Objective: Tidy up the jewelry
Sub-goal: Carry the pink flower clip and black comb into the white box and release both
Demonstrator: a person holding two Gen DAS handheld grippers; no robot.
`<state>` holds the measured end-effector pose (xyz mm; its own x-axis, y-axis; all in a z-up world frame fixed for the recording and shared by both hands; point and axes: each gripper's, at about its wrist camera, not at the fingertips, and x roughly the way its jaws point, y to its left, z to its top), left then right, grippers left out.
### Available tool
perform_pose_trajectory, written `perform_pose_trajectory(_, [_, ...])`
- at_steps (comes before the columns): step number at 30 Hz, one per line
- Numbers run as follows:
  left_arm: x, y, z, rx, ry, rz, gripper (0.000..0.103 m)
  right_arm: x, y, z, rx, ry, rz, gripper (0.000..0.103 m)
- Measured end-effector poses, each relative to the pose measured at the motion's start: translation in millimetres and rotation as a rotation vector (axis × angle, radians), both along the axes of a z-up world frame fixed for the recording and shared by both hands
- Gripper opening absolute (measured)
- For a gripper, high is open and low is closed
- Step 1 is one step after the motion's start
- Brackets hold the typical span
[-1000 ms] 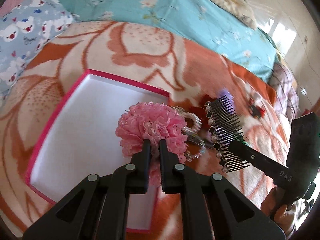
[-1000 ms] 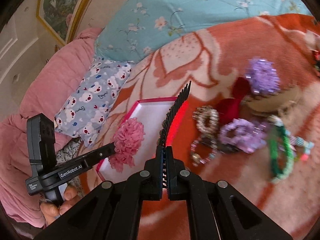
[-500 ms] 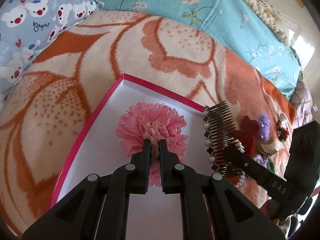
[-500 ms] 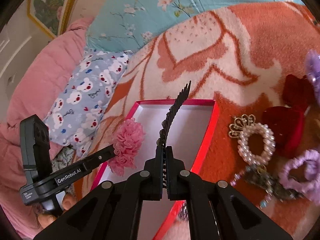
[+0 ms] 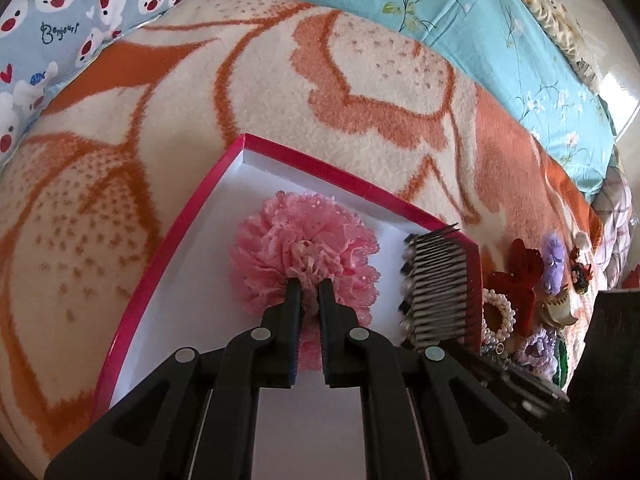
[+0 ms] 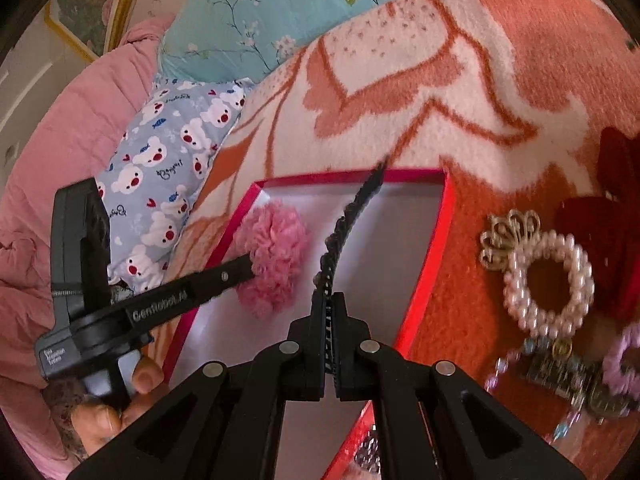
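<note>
The left hand-held gripper point(image 5: 306, 286) points steeply down, jaws nearly closed, pinching a pink flower point(image 5: 306, 256). The right hand-held gripper point(image 6: 331, 300) tilts down less steeply, jaws fully closed, clamping a comb point(image 6: 352, 216) edge-on. At the near left, a hand point(image 6: 100, 408) wraps the left gripper's handle, fingers curled around it.

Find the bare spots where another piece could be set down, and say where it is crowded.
Inside the box, the white floor is bare between the pink flower and the comb, and from the comb to the red right wall. The blanket beyond the box is bare too. Right of the box it is crowded: pearl ring, red bows, purple scrunchies.
</note>
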<state>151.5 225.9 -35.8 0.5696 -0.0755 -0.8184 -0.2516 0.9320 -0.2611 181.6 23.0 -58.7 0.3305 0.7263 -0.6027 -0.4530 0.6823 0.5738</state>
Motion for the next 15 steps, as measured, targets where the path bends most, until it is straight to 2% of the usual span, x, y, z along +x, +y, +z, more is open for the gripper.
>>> perform_pose_trajectory(10, [6.9, -2.2, -3.4, -0.015, 0.015, -0.009, 0.007, 8.9, 2.6, -2.5, -0.014, 0.008, -0.02, 0.002])
perform_pose_trajectory(13, [6.4, -0.5, -3.8, -0.024, 0.027, -0.004, 0.016, 9.7, 0.1, -1.5, -0.009, 0.012, -0.027, 0.007])
perform_pose_trajectory(15, [4.9, 0.1, -3.3, -0.025, 0.036, -0.002, 0.028, 10.3, -0.8, -1.1, -0.004, 0.018, -0.024, 0.007])
